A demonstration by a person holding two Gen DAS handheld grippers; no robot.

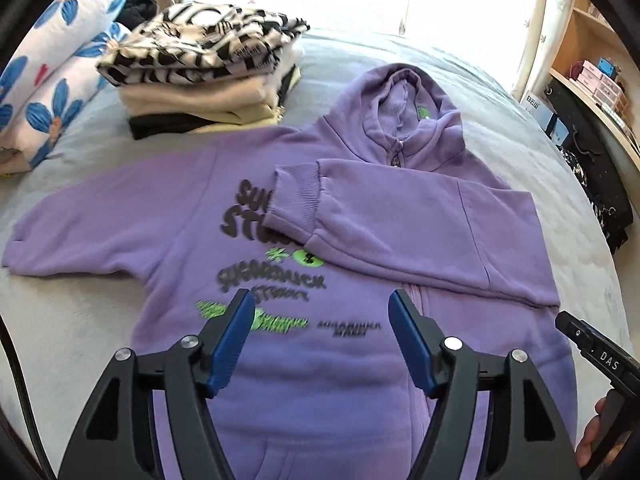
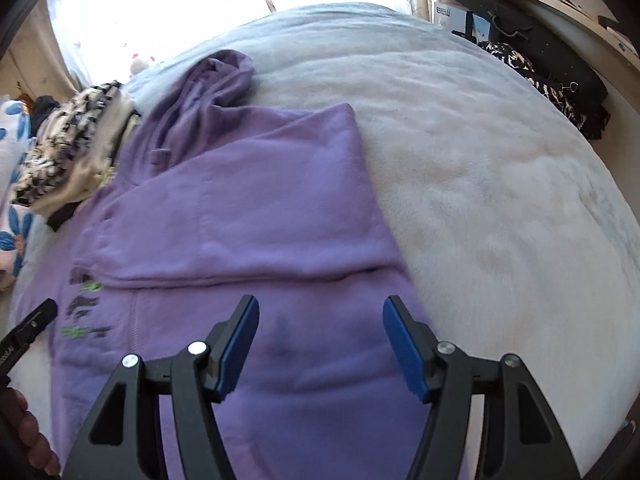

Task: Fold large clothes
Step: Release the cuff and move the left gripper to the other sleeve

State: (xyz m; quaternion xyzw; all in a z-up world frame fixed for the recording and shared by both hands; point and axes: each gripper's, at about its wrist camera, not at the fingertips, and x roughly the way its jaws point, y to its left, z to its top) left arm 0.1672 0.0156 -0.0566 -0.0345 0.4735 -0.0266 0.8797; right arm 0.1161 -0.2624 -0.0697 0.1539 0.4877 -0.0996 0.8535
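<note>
Beneath both pairs of blue-padded fingers, a purple zip-front hooded sweatshirt (image 1: 168, 216) lies flat on the pale grey bedspread (image 2: 500, 184), one sleeve folded across its chest. Left gripper (image 1: 322, 308) and right gripper (image 2: 320, 314) stand open, empty. Beyond the left fingers sits a stack of folded garments (image 1: 208, 80).

We are looking at a purple zip-up hoodie (image 1: 328, 380) lying face up and flat on the grey bed (image 1: 500, 148), hood at the far end. Its right sleeve (image 1: 400, 216) is lying folded leftward across the chest, partly covering the black and green lettering; the left sleeve is lying spread out.
</note>
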